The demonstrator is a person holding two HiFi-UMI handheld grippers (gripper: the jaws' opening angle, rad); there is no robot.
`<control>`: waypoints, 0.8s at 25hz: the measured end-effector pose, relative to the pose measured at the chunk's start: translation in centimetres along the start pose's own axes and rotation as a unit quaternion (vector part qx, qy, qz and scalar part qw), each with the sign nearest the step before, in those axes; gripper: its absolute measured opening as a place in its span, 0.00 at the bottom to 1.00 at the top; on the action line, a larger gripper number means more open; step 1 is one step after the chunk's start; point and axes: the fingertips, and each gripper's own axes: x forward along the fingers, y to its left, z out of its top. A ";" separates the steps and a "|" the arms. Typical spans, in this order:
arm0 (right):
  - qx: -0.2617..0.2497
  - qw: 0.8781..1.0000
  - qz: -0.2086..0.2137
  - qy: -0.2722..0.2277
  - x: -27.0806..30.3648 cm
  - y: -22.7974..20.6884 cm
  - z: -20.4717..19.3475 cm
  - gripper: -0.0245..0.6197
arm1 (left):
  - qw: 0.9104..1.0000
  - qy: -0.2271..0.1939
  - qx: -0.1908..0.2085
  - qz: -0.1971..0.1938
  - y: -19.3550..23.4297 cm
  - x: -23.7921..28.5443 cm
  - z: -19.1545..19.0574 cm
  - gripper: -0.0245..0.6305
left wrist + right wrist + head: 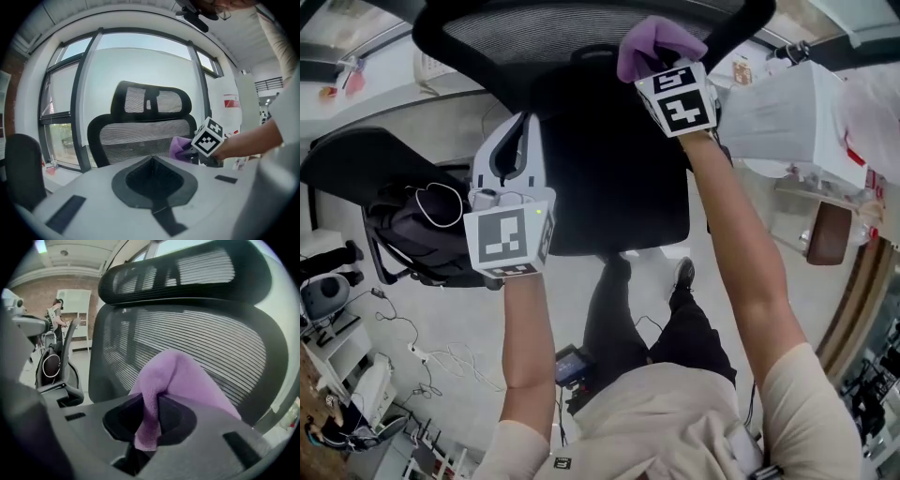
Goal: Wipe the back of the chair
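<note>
A black office chair stands in front of me, its mesh back (572,28) and headrest (150,101) rising above the dark seat (609,178). My right gripper (656,64) is shut on a purple cloth (654,39), which it holds against the right side of the mesh back (201,338). The cloth (178,380) bulges up from between the jaws. In the left gripper view the cloth (179,147) shows low on the back's right edge. My left gripper (520,127) hovers left of the seat, facing the chair back (140,140), shut and holding nothing.
A second black chair (366,159) with a dark bag (422,211) stands at the left. A white box-like unit (787,112) sits close on the right. Cables (441,356) lie on the floor. Tall windows (140,70) are behind the chair.
</note>
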 end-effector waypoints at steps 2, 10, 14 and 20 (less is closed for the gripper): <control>-0.014 1.000 0.021 -0.009 1.4 3.3 2.2 0.12 | 1.000 0.000 -0.005 0.018 2.2 -1.3 -0.4 0.05; -0.081 0.992 0.094 -0.027 5.4 15.1 9.1 0.12 | 0.997 -0.001 -0.028 0.074 9.3 -6.2 -2.0 0.05; -0.097 0.990 0.103 -0.021 5.3 16.7 9.8 0.12 | 0.996 -0.007 -0.033 0.086 10.7 -7.5 -1.5 0.05; -0.099 0.988 0.107 -0.042 0.9 16.6 10.0 0.12 | 0.996 -0.022 -0.025 0.089 10.2 -8.7 1.3 0.05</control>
